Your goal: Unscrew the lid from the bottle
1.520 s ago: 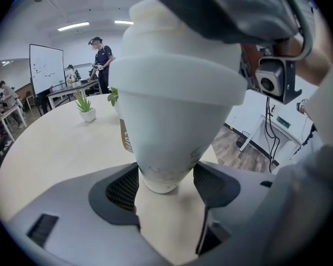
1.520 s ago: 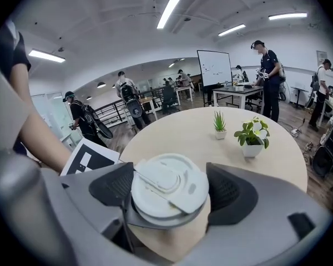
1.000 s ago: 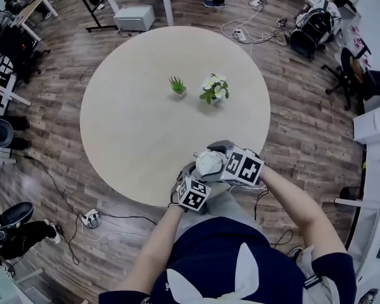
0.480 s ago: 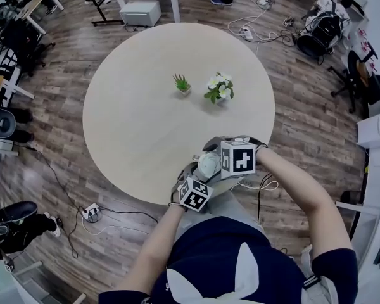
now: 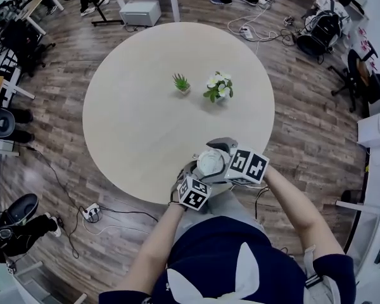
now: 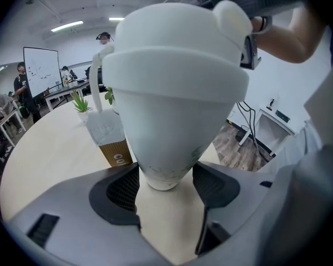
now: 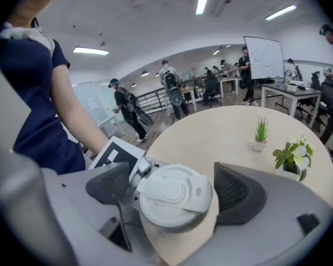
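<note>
Round pale-wood table with two potted plants

The tabletop is a plain light beige circle, mostly bare. Just beyond its middle stand a small spiky green plant in a little white pot and, just beside it on the right, a bushier plant with white flowers, both upright and not touching. In the left claw view a cup with a brown band appears to stand nearer the table's near edge.

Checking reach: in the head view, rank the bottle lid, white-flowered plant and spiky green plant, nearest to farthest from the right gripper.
1. The bottle lid, between the jaws of the right gripper, which have just been opening.
2. The white-flowered plant, mid-table, toward the right.
3. The spiky green plant, left of it.
</note>
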### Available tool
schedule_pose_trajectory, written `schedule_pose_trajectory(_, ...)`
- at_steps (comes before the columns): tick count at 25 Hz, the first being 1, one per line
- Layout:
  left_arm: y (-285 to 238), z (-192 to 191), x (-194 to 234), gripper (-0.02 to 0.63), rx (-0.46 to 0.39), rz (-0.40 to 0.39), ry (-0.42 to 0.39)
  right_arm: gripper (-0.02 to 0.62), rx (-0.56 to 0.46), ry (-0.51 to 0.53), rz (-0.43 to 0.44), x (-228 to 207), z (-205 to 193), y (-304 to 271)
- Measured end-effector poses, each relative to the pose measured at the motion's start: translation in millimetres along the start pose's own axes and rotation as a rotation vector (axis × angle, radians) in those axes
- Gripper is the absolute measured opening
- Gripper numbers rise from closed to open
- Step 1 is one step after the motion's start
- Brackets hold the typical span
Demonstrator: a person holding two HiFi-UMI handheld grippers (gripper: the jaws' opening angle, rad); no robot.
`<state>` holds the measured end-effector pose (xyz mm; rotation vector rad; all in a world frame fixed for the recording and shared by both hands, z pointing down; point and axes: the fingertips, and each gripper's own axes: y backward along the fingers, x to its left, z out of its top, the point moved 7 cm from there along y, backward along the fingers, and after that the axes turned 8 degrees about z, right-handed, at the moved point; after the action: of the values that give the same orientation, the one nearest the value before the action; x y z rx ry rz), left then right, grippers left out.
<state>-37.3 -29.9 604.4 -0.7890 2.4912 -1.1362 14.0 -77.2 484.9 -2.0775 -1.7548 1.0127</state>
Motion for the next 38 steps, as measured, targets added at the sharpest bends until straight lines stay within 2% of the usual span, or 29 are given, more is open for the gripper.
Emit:
schedule_pose_trajectory(6, 0.6, 0.3, -0.9, 0.311, 0.007, 0.002, 0.001, 0.465, -0.208, -0.153, -0.289, 4.0, -17.3, 3.4)
schedule_pose_trajectory(9, 0.7, -0.9, -0.5, 0.311, 0.008, 0.005, 0.001, 0.456, -0.27, -0.228, -0.38, 5.3, -23.3, -0.1)
schedule_pose_trajectory(12, 0.7, -1.5, 0.9, 0.311, 0.006, 0.007, 0.002, 0.451, -0.292, -0.265, -0.434, 5.6, -22.6, -5.3)
schedule_pose_trajectory(20, 0.4, 0.1, 1.0, 0.31, 0.005, 0.005, -0.003, 0.437, -0.277, -0.29, -0.442, 6.4, -21.1, -7.6)
schedule_pose_trajectory(26, -0.8, -1.1, -0.1, 0.307, 0.004, 0.002, -0.007, 0.445, -0.202, -0.24, -0.452, 8.3, -23.5, -11.2)
schedule_pose_trajectory(32, 0.2, -0.7, -0.2, 0.307, 0.005, 0.0, -0.009, 0.454, -0.204, -0.229, -0.467, 8.4, -23.7, -10.4)
schedule_pose_trajectory(38, 0.3, -3.5, 0.5, 0.305, 0.004, -0.009, -0.012, 0.451, -0.17, -0.207, -0.38, 9.3, -22.2, -12.2)
